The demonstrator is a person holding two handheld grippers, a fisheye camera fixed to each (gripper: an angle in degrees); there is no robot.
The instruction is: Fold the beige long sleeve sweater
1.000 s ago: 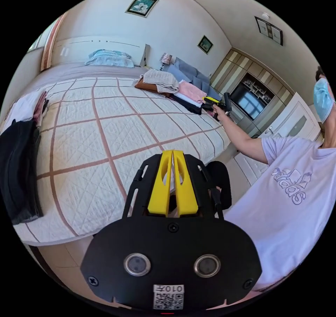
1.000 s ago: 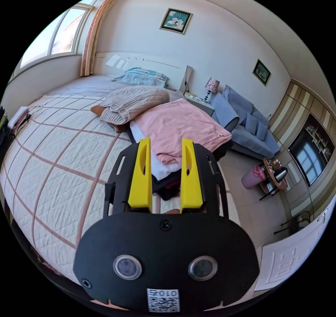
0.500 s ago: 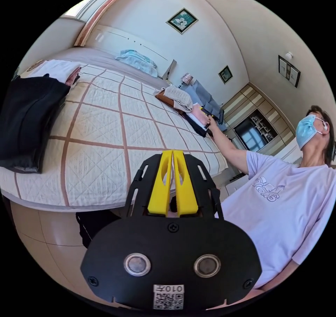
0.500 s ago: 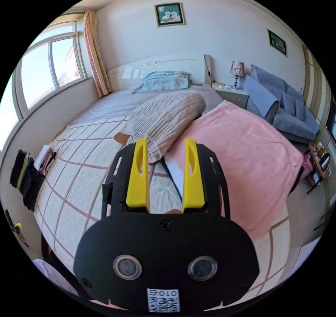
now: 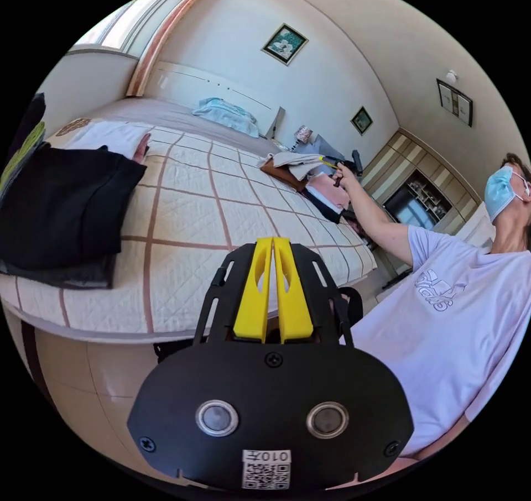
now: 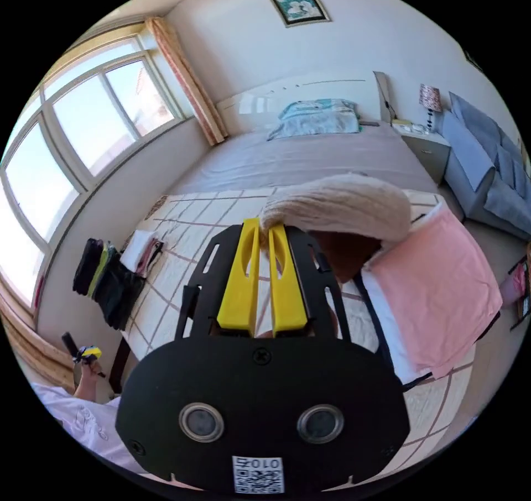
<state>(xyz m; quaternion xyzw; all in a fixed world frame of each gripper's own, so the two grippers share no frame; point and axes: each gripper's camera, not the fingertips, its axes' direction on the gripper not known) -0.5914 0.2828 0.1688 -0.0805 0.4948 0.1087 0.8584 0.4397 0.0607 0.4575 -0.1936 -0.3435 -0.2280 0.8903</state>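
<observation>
The beige knit sweater point(image 6: 337, 205) lies on top of a pile of clothes near the bed's edge. My right gripper point(image 6: 264, 225) is shut on its near edge, and the knit bunches at the jaw tips. In the left gripper view the sweater point(image 5: 296, 160) shows far off, pinched by the right gripper point(image 5: 331, 163) at the end of the person's outstretched arm. My left gripper point(image 5: 272, 241) is shut with nothing in it, held off the bed's near side. It also appears small in the right gripper view as the left gripper point(image 6: 86, 353) in a hand.
Under the sweater lie a brown garment point(image 6: 343, 252) and a pink one point(image 6: 437, 280). A stack of dark folded clothes point(image 5: 55, 202) sits at the other side of the quilted bed point(image 5: 221, 202). The person's torso point(image 5: 442, 324) is close to the left gripper. A grey sofa point(image 6: 487, 163) stands past the bed.
My right gripper went from open to shut on the sweater's edge, and that edge has lifted off the pile. The left gripper stayed shut; its view has swung.
</observation>
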